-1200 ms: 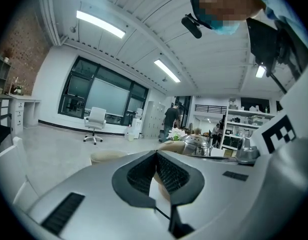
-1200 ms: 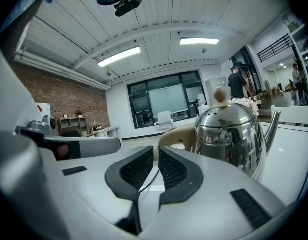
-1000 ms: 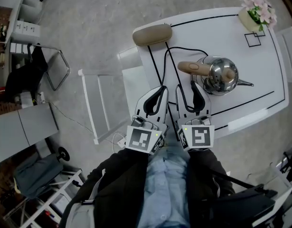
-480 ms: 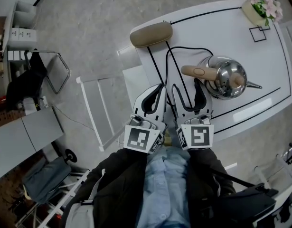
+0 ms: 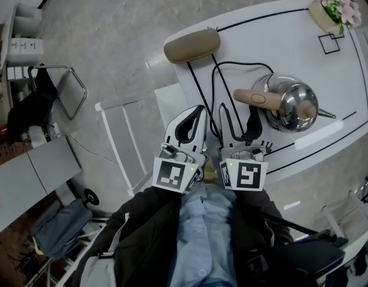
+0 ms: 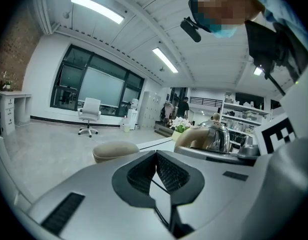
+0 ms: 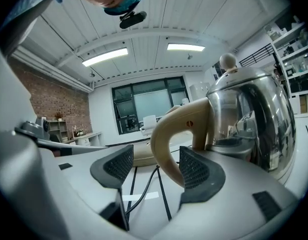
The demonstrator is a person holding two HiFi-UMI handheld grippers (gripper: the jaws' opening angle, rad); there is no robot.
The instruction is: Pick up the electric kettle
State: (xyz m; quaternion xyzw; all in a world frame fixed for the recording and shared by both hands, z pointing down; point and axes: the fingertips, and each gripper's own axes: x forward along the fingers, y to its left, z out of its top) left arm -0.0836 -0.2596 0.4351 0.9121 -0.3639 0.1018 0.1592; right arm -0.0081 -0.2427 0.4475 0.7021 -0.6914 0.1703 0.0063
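Note:
The steel electric kettle (image 5: pixel 296 105) stands on the white table (image 5: pixel 273 37), its beige handle (image 5: pixel 255 97) pointing toward me. My right gripper (image 5: pixel 239 113) is at the handle's near end and its jaws have just been opening. In the right gripper view the handle (image 7: pixel 169 134) curves into the gap of the right gripper (image 7: pixel 155 165), close to the right pad (image 7: pixel 194 169), and neither pad presses on it. My left gripper (image 5: pixel 198 112) is shut and empty beside it, over the table's near edge. In the left gripper view the left gripper (image 6: pixel 156 155) has the kettle (image 6: pixel 216 136) off to its right.
A black cable (image 5: pixel 215 79) runs from the kettle across the table under both grippers. A beige cushion-like pad (image 5: pixel 191 45) lies at the table's left corner and a flower pot (image 5: pixel 333 8) at the far right. A white chair (image 5: pixel 121 142) stands left of the table.
The right gripper's jaws have spread wider. Both grippers have edged forward and a little down toward the kettle's handle.

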